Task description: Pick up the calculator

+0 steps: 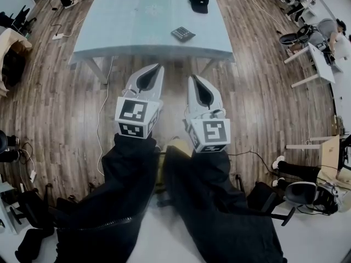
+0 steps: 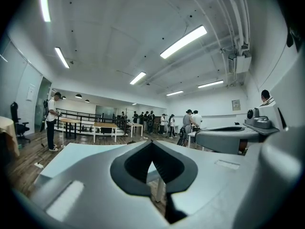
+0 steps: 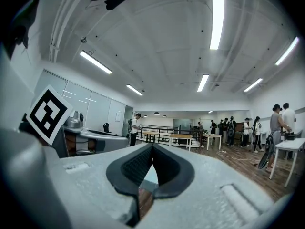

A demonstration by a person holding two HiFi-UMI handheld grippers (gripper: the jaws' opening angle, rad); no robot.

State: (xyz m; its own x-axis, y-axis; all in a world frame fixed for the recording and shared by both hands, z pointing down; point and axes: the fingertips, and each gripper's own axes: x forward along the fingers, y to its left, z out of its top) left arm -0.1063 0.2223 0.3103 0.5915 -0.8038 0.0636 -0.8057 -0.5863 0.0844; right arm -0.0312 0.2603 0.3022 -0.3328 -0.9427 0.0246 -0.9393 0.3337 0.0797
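Well ahead, the calculator (image 1: 182,34) lies flat, long axis diagonal.

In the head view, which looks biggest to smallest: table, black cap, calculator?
1. The table, by far largest.
2. The black cap and calculator look nearly alike; the cap sits farther away, so unranked.

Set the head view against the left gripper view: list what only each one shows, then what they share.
Only the head view shows the calculator and a black cap, both lying on the table. Only the left gripper view shows the ceiling lights and the dark railing at the far end of the room. Both show the light blue table, the left gripper with its fingers shut, and the right gripper beside it.
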